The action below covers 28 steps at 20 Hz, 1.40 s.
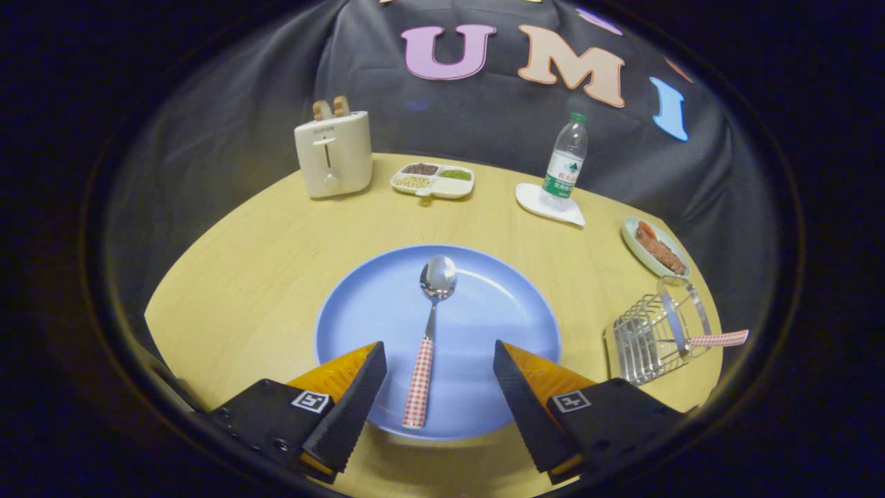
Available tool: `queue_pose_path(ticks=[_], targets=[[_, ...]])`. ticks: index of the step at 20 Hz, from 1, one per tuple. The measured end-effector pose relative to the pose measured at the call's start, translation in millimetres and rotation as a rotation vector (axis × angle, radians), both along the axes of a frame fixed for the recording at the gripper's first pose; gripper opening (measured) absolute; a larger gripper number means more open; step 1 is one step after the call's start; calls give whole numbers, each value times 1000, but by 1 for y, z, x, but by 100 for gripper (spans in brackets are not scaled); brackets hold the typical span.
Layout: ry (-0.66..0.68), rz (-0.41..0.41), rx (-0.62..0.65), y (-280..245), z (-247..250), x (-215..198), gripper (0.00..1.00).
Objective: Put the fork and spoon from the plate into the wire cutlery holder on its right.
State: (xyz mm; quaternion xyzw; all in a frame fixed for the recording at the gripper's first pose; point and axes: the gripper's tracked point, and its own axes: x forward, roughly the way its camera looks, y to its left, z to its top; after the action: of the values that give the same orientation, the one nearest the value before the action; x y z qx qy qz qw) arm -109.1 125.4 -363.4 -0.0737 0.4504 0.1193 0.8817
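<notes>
Gripper (440, 377): released, fingers spread wide at the bottom centre of the frame, holding nothing; spoon handle lies in the gap between them, touching neither.
Spoon (430, 332): on the blue plate (366, 304), centre of frame, bowl pointing away toward the top, checked handle reaching back to the near rim.
Fork (695, 330): looks already done; a checked handle sticks out to the right of the wire cutlery holder (646, 342), lower right of frame, with a metal shank crossing its top. Tines too small to confirm.
Step in hand: judged to be the spoon pick-up, second half of the task.
How to do it well: centre the handle between the fingers, come down low enough to catch it against the plate, close across the checked part rather than the thin metal neck. Handle lies flat, so a shallow grip may slip; a slight tilt toward the near rim could help get under it.
Carry: lift clear of the plate rim, then swing to the lower right.
Drop: holder appears tilted or lying toward the right, so aim into its open mouth beside the fork, not onto the wires.
In the way: nothing between plate and holder on the counter (242, 277); fork handle sticking out is the one thing to avoid knocking.
Around, upper left: toaster (333, 153) with bread in the slots.
Around, upper centre: divided dish (433, 180) of grains or beans.
Around, upper right: water bottle (565, 162) standing on a white coaster (536, 200).
Around, right: small green dish (655, 247) with food, just beyond the holder; well apart from the carry path.
</notes>
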Motion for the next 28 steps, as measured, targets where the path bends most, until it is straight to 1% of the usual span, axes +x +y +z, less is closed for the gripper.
queue_pose_path(ticks=[2,4,9,12,14,16,19,21,24,28], targets=[[21,8,-9,2,-7,-2,100],[44,9,-27,0,-14,-4,86],[81,2,32,13,-17,-8,51],[101,-2,41,14,-19,-11,31],[111,-37,47,9,-23,-7,30],[144,-51,68,8,-21,-9,26],[166,-25,52,9,-22,-8,19],[183,-23,35,6,-21,-6,14],[199,-8,33,2,-10,-3,8],[207,29,3,-13,5,-1,8]])
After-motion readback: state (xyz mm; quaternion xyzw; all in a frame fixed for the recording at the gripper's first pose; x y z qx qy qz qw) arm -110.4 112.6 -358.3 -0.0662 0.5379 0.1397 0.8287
